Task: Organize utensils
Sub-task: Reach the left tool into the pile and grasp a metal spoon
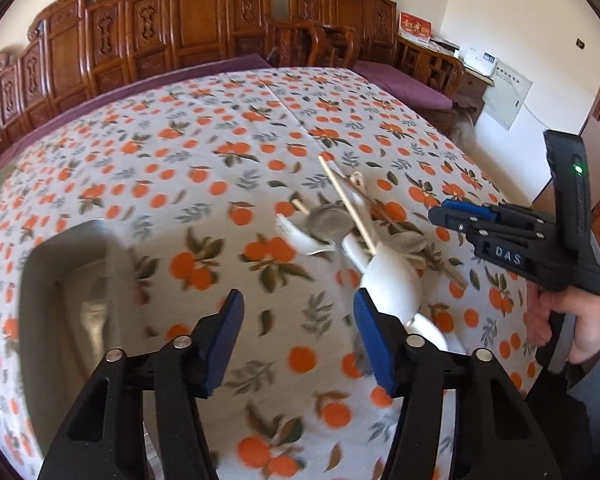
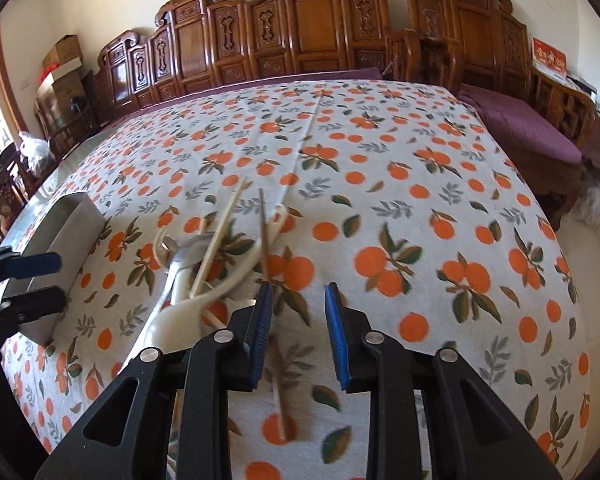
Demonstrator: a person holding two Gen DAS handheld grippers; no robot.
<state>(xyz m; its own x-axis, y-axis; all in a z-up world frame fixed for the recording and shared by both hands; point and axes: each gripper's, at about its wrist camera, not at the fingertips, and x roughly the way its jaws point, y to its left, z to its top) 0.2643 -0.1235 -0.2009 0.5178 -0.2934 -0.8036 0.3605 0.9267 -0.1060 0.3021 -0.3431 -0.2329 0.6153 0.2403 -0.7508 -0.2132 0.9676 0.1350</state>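
Home living rm: carved wood benches [image 2: 300,32], orange-print tablecloth [image 2: 380,160].

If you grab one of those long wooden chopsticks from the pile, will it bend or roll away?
The chopstick looks thin, straight and wooden, so it probably stays stiff and feels light. It rests across the white spoon and other utensils, so lifting it may nudge them. If round, it could roll on the tablecloth, though the cloth probably slows it.
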